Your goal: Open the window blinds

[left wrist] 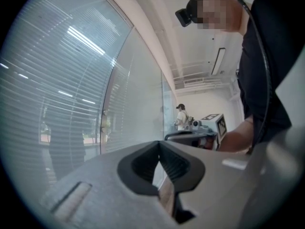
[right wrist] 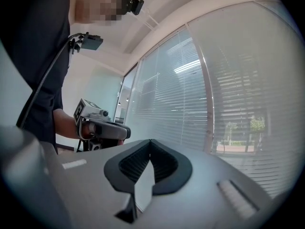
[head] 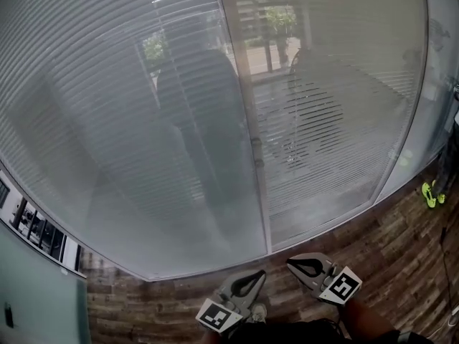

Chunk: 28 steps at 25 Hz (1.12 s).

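The floor is laid with dark brown wooden planks of mixed tone, their joints running in short staggered lengths. It shows as a curved band along the lower part of the head view, widest at the right. The glass wall, hung with blinds, stands on it, and its pale bottom edge meets the planks in one long line. At the far right, near that edge, a bright yellow-green shoe rests on the planks under a dark trouser leg. At the left, a pale strip with dark slots runs along the wall's foot; whether it is set into the floor cannot be told.
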Each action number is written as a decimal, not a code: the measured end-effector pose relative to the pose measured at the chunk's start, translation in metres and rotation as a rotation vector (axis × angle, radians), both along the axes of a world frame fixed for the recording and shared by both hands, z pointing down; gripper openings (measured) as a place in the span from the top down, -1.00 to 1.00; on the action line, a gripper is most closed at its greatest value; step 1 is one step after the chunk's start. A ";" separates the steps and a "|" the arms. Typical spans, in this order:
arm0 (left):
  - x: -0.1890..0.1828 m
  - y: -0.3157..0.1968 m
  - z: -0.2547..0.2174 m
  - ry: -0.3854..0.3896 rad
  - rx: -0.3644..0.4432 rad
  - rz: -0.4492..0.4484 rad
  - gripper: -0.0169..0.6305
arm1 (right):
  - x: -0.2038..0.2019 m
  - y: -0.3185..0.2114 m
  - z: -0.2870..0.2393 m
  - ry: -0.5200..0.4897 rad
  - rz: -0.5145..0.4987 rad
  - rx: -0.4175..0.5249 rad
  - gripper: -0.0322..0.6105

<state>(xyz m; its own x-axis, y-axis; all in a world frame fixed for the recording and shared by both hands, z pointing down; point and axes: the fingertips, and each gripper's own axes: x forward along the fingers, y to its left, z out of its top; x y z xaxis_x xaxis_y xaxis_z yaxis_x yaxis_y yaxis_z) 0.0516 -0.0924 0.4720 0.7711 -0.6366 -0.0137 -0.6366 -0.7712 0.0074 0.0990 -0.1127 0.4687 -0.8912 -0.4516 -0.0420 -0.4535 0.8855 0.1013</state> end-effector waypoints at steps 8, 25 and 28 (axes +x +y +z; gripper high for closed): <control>-0.028 -0.050 -0.003 -0.005 -0.015 0.083 0.93 | -0.029 -0.047 -0.006 -0.001 0.073 0.009 0.89; -0.040 -0.120 0.007 -0.009 -0.037 0.227 0.93 | -0.042 -0.108 -0.003 0.029 0.226 0.020 0.89; -0.044 -0.123 0.012 -0.001 -0.038 0.224 0.93 | -0.045 -0.111 -0.001 0.035 0.226 0.015 0.89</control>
<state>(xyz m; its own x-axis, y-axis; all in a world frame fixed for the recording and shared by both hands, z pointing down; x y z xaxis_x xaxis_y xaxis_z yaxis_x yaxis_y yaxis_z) 0.0079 -0.2155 0.4842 0.8934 -0.4493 0.0079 -0.4492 -0.8926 0.0384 0.0538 -0.2240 0.4676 -0.7688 -0.6392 -0.0209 -0.6358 0.7604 0.1324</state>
